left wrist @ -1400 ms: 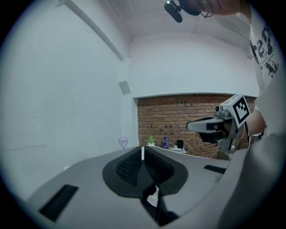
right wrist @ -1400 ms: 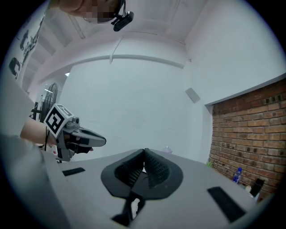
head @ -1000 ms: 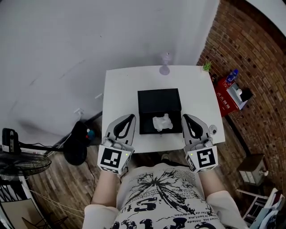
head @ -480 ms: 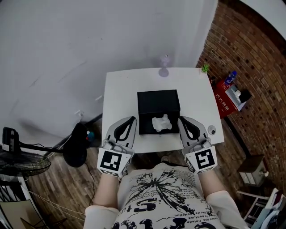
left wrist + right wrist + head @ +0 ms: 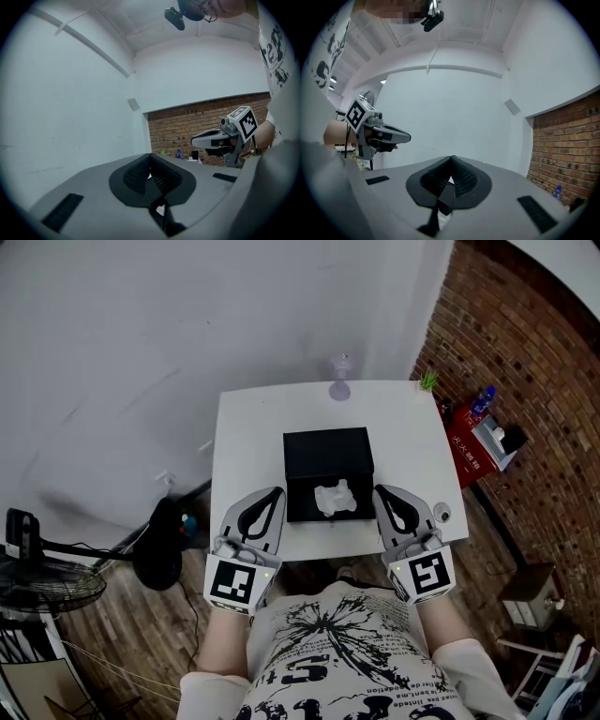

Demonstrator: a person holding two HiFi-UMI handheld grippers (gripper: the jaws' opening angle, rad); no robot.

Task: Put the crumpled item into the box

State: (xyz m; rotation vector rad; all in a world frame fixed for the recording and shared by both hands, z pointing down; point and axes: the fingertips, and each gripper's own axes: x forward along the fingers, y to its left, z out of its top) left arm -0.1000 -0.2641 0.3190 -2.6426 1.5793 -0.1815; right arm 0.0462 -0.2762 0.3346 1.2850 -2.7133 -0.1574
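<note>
Right gripper [image 5: 381,493] has edged toward the box [image 5: 328,451]; both it and my left gripper [image 5: 276,493] are closed and empty. I see the crumpled item [image 5: 336,498] lying at the box's near edge, so a stray pass with those closed tips could flick it out.

One black box [image 5: 328,454] on one white table [image 5: 246,427] holds one crumpled white item [image 5: 335,498]; one clear ornament [image 5: 339,382] stands at the table's far edge. Two grippers, the left gripper [image 5: 277,494] and right gripper [image 5: 381,493], flank its near edge. One fan [image 5: 47,585] stands on the floor.
</note>
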